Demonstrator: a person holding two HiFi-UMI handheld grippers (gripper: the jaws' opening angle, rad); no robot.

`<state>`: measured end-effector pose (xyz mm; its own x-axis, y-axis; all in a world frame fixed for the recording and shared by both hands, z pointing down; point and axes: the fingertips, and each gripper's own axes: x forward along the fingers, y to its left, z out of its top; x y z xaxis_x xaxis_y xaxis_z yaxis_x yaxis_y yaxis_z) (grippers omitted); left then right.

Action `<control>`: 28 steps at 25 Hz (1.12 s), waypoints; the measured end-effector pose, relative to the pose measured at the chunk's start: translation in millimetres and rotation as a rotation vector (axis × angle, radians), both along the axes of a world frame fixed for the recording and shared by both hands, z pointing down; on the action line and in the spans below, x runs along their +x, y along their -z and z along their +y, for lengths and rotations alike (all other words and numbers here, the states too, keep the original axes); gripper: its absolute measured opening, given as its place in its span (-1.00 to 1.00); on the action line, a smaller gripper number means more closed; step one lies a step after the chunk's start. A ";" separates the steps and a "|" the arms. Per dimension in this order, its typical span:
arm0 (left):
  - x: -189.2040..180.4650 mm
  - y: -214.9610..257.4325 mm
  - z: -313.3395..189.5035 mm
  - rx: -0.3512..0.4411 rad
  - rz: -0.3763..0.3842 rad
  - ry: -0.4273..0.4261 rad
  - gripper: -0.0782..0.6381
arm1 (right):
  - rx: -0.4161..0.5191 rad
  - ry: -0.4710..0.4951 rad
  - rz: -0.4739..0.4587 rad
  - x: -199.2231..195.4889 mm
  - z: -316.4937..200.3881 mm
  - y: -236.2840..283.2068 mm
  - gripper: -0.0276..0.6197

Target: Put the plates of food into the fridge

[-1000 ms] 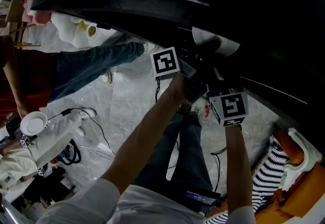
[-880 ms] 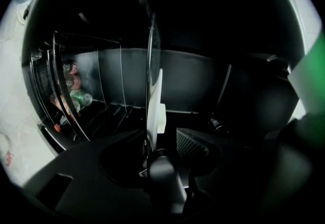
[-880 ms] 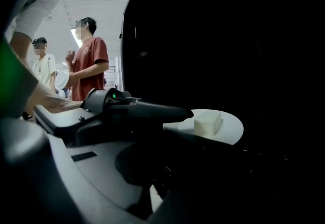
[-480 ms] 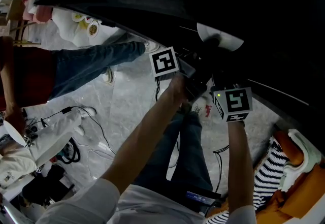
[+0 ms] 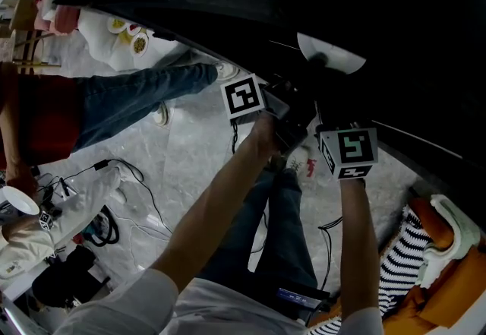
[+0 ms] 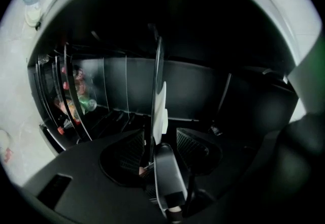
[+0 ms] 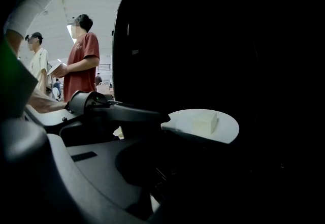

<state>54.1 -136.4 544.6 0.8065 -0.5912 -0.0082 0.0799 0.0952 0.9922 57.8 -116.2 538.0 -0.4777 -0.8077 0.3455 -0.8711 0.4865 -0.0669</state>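
— What is seen at the far left?
— A white dish (image 5: 18,200) is held low at the left edge by a bystander; a second ago it was carried higher and further right. A leg in jeans (image 5: 137,94) is stretched across the pale floor (image 5: 190,162), much as before.

— And the left gripper (image 6: 158,148)?
— Its jaws are closed on the rim of the plate (image 6: 158,81), which is seen edge-on in the left gripper view. Its marker cube (image 5: 244,96) is found a touch lower and further left than a second ago.

— Where is the plate?
— It is held level against the dark interior of the fridge (image 5: 228,3), and a pale block of food (image 7: 205,122) is carried on it. Since the earlier frame it has been shifted slightly up and to the right.

— And the right gripper (image 5: 334,124)?
— It is held just beside the left one, below the plate, and has been raised a little. Its jaws are lost in shadow in its own view, so their gap cannot be told. The plate is seen ahead of it, gripped by the left gripper.

— At the far right?
— A striped cloth (image 5: 406,250) is seen lying where it was
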 end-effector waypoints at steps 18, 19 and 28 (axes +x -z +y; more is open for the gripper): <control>-10.4 -7.1 -0.3 -0.039 0.018 0.033 -0.28 | 0.018 -0.047 0.064 22.2 -23.9 -3.2 -0.88; -10.5 -7.7 -0.1 -0.041 0.018 0.033 -0.28 | 0.016 -0.048 0.063 22.7 -25.4 -3.2 -0.88; -20.4 -11.0 -1.8 -0.050 0.014 0.106 -0.28 | 0.022 -0.066 0.019 27.2 -27.9 0.4 -0.88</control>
<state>33.8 -138.2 555.6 0.7392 -0.6733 0.0123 0.1062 0.1346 0.9852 85.0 -144.0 537.6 -0.4167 -0.8447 0.3358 -0.9024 0.4290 -0.0405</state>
